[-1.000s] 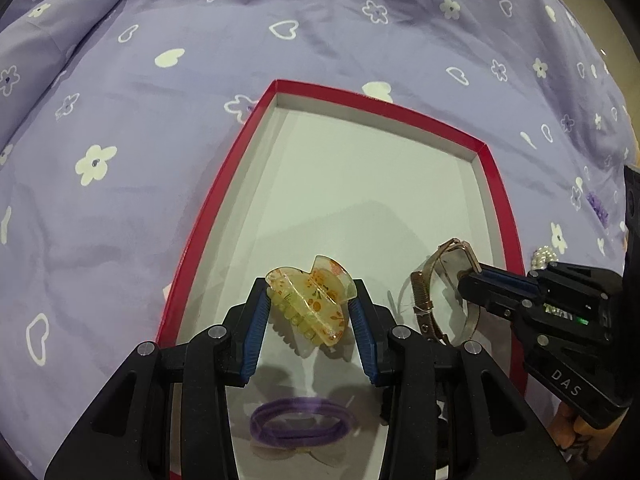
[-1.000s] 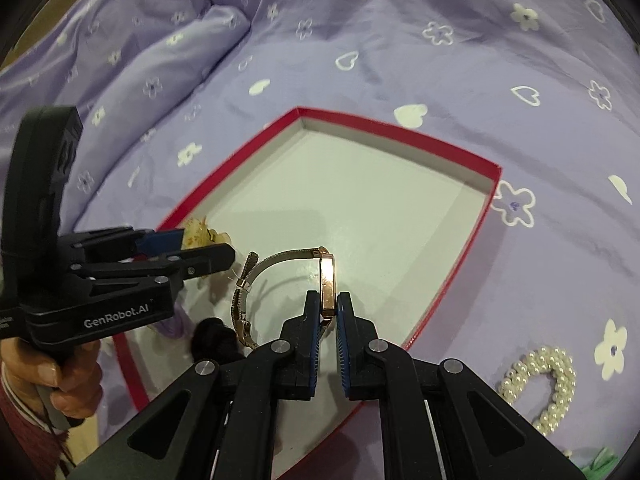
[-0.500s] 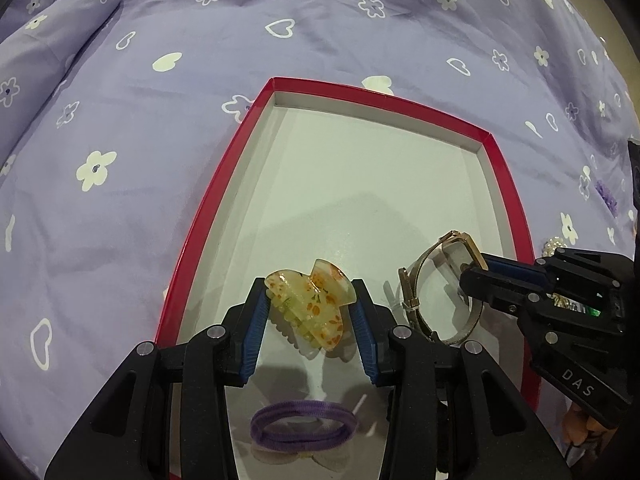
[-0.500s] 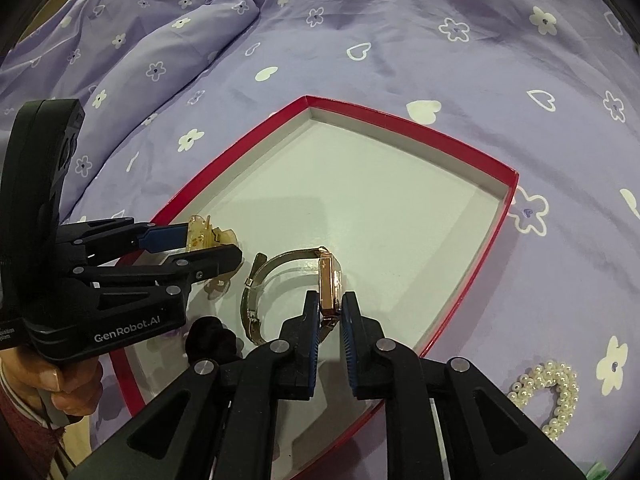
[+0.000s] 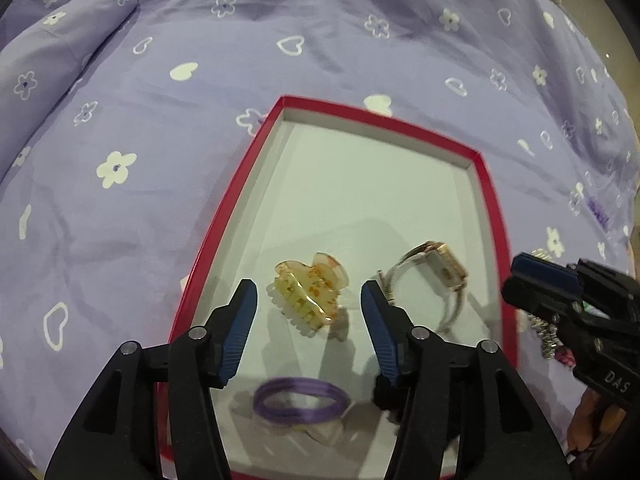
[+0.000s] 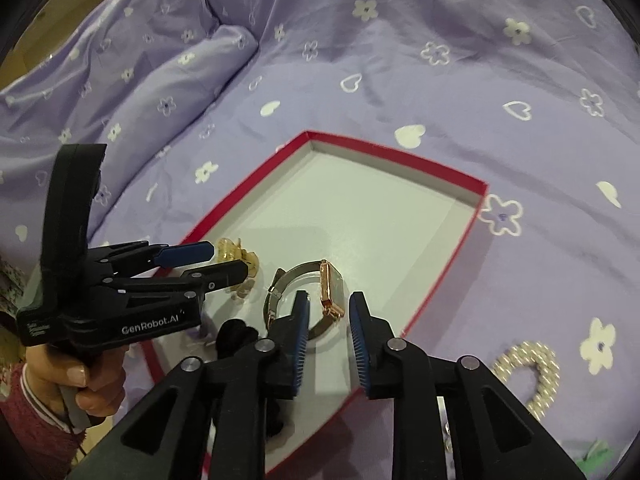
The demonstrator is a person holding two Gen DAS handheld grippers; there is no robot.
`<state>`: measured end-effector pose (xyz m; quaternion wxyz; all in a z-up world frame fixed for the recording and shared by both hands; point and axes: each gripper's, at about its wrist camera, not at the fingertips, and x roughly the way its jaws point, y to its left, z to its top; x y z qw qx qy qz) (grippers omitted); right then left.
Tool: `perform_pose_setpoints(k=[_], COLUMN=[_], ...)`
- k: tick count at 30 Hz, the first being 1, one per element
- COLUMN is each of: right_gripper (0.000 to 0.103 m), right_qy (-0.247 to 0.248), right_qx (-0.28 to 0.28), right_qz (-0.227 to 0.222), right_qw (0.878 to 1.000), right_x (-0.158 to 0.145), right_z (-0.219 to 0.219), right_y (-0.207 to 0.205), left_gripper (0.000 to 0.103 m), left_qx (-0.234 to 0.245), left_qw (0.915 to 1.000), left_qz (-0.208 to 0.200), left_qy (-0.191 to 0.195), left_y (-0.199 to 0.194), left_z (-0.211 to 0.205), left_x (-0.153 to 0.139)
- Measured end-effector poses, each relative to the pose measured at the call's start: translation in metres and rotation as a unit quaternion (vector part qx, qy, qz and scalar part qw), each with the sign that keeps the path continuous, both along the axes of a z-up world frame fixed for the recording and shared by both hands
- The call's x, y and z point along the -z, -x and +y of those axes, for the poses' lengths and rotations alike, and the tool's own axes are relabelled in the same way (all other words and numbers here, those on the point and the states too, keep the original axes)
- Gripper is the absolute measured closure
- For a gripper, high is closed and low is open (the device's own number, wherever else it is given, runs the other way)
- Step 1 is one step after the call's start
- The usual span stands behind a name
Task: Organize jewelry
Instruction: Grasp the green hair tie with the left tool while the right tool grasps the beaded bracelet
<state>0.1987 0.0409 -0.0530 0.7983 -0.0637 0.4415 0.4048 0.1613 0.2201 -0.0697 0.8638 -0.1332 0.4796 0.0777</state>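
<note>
Purple floral bedspread [image 5: 168,168] underneath everything. On it a shallow red-rimmed box lid [image 5: 224,216] with a pale floor, serving as the tray.

Inside, near end: a gold watch [image 6: 330,292] standing on its band, rectangular case on edge, long axis running toward the far wall. Beside it a yellow-orange claw clip [image 5: 308,294] lying tilted, teeth facing the camera, long axis slanting from far left to near right. A purple hair tie [image 5: 302,400] lies flat, nearest of all. A pearl strand [image 6: 528,376] is still out on the bedspread.

Left gripper [image 5: 308,320]: jaws opening, clip between them but pads clear of it. Right gripper [image 6: 328,332]: jaws opening, watch case between them, not pressed.

Step, as I read it: both pieces just set down and released. Next likely calls for lifting clear without snagging, then fetching the pearls.
</note>
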Motion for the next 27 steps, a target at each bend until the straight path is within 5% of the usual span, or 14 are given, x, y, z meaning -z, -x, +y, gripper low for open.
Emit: perform_pose_setpoints(k=[15,27], right_gripper=[0.069,0.066], right_qy=[-0.033,-0.035], right_qx=[0.102,0.208], right_qz=[-0.03,-0.024], right_qw=[0.994,0.977], right_x=[-0.032,-0.025], right_z=[-0.121,-0.233], right_y=[0.033,0.056], left_gripper=[0.045,0.045], left_qx=[0.022,0.09], left_qw=[0.9977,0.994], left_qz=[-0.051,-0.048], left_qy=[0.038,0.041], left_y=[0.035,0.04], left_z=[-0.054,-0.124], left_x=[-0.042,-0.051])
